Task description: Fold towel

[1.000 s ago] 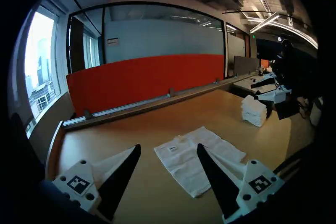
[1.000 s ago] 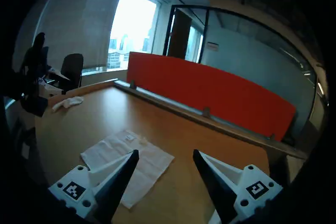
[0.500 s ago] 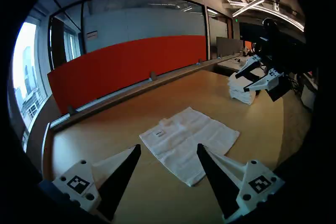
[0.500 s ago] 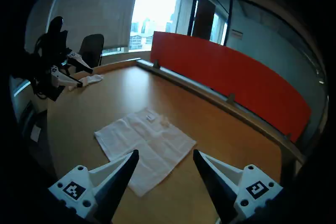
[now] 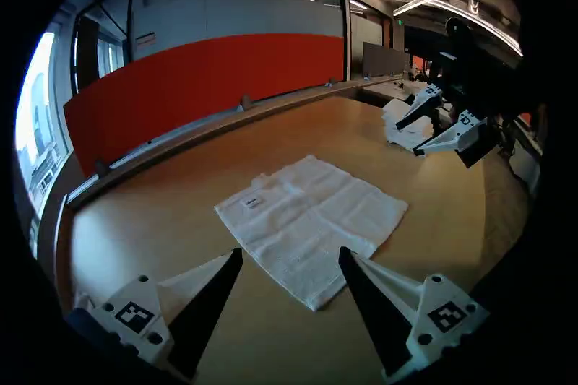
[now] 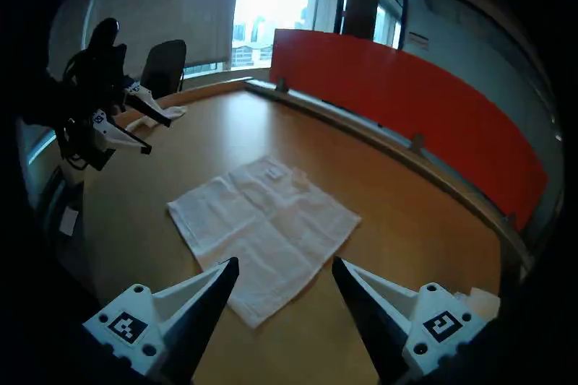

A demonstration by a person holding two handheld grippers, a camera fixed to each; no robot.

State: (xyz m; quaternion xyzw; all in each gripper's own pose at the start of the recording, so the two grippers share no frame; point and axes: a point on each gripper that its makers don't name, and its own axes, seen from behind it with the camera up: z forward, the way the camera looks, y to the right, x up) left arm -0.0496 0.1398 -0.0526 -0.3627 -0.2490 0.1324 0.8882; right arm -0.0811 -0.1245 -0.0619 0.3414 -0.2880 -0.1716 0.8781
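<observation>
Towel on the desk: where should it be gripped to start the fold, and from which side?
Take the towel by the two corners of its near edge: left gripper on the corner pointing at it, right gripper on its own nearest corner. It lies flat and spread on the desk, so likely only edges can be pinched; come in low from the near side.

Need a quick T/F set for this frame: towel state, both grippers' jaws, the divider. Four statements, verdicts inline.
1. The towel lies flat on the table. True.
2. The left gripper is shut on the towel. False: its jaws stand open and hold nothing.
3. The right gripper has its jaws open. True.
4. The divider along the table's far edge is blue. False: it is red.
</observation>
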